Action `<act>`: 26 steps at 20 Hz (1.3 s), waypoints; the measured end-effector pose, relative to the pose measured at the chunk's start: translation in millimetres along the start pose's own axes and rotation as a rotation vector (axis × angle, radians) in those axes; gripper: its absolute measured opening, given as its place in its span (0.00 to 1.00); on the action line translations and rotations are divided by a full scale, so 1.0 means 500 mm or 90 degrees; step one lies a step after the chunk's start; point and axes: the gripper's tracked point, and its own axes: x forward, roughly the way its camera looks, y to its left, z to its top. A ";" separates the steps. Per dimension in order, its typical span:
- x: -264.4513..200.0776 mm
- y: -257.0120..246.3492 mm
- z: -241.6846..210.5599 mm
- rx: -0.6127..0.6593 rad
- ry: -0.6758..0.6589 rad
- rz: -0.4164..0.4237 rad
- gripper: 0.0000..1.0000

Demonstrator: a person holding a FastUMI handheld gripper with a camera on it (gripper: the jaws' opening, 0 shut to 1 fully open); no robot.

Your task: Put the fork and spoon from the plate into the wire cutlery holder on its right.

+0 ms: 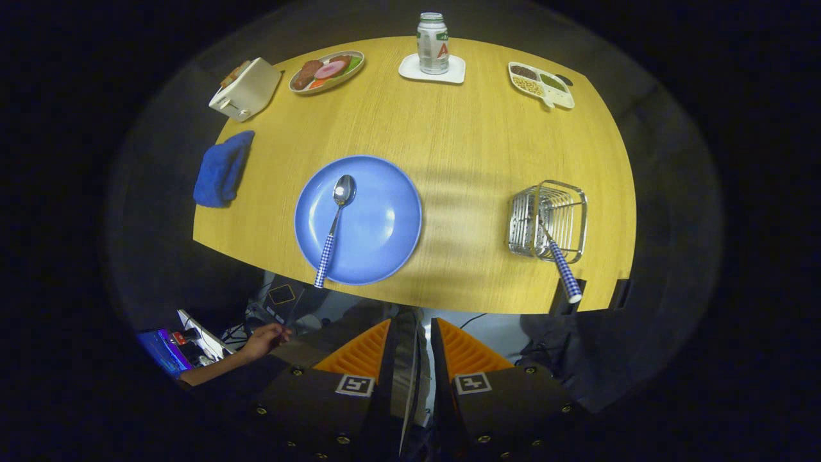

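Gripper view, high above the bench [449,141]. My hand-held gripper [423,333] sits back off the near edge, fingers nearly closed with only a narrow slit between them, gripping nothing.

Spoon [335,228] lies on the blue plate [385,218], ahead of the fingers and off to the left. Long axis runs roughly near-to-far with a slight tilt: bowl at the far end toward the plate's middle, checked handle pointing back at me and poking over the plate's near rim. That handle end is the part closest to the fingers.

Wire cutlery holder [548,221] stands right of the plate, well apart from it, ahead and right of the fingers. One checked-handle utensil, the fork [561,266] I take it, already leans in the holder, working end down inside, handle slanting out toward the near right and past the bench edge. Its head is hidden in the wires, so I can't confirm fork versus spoon by shape.

My read: half done, spoon left. Next move needs the fingers opened, then forward and left, coming down across the handle where it overhangs the rim. Risk: flat thin handle slipping, or the plate shifting.

Other stuff far side: toaster [247,90], blue cloth [221,170], food plate [327,70], bottle [433,42] on coaster [410,69], divided tray [542,83]. A person's hand [263,340] below the bench edge, left.
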 end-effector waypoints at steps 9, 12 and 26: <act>0.074 0.140 0.027 0.015 0.001 0.059 0.31; 0.116 0.194 0.048 0.038 0.003 0.085 0.31; 0.254 0.246 0.095 0.071 0.036 0.063 0.31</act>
